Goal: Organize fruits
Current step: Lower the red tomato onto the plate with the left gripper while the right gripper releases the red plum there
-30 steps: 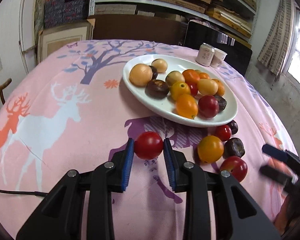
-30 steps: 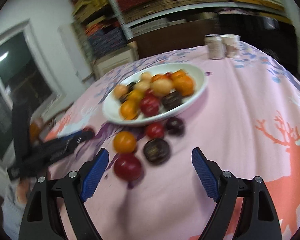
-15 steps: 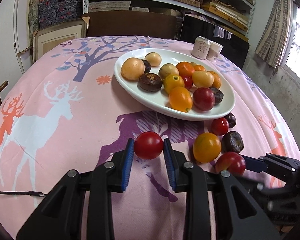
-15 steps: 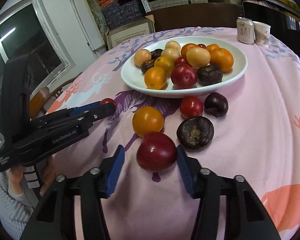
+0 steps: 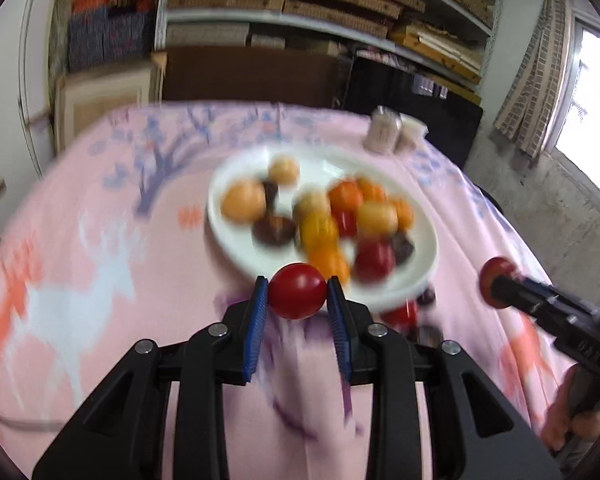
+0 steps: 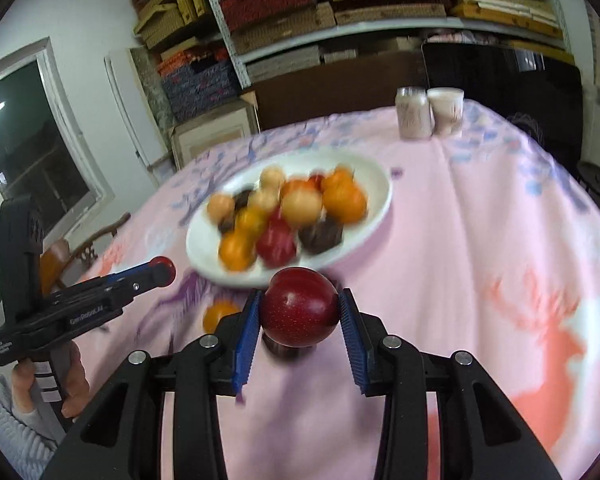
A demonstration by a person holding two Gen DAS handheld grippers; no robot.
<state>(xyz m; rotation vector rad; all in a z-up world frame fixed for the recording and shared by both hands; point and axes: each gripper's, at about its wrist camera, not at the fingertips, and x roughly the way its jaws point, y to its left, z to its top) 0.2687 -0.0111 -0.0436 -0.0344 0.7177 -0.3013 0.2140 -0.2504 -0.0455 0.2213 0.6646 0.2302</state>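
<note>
My left gripper (image 5: 297,300) is shut on a small red tomato (image 5: 297,295) and holds it above the table, near the front rim of the white oval plate (image 5: 426,258). The plate holds several orange, yellow, red and dark fruits. My right gripper (image 6: 299,314) is shut on a dark red plum (image 6: 299,306), lifted above the table in front of the plate (image 6: 374,176). An orange fruit (image 6: 217,314) and a red fruit (image 5: 400,314) lie loose on the pink cloth. The left gripper also shows in the right wrist view (image 6: 162,274), the right one in the left wrist view (image 5: 496,286).
A can (image 6: 412,118) and a cup (image 6: 446,112) stand at the table's far edge. Shelves with boxes and a dark cabinet stand behind the table. A wooden chair (image 6: 88,246) is at the left side. The views are motion-blurred.
Both grippers have risen off the table with their fruit. The right gripper closed on the plum and lifted it; the left lifted the tomato toward the plate.
</note>
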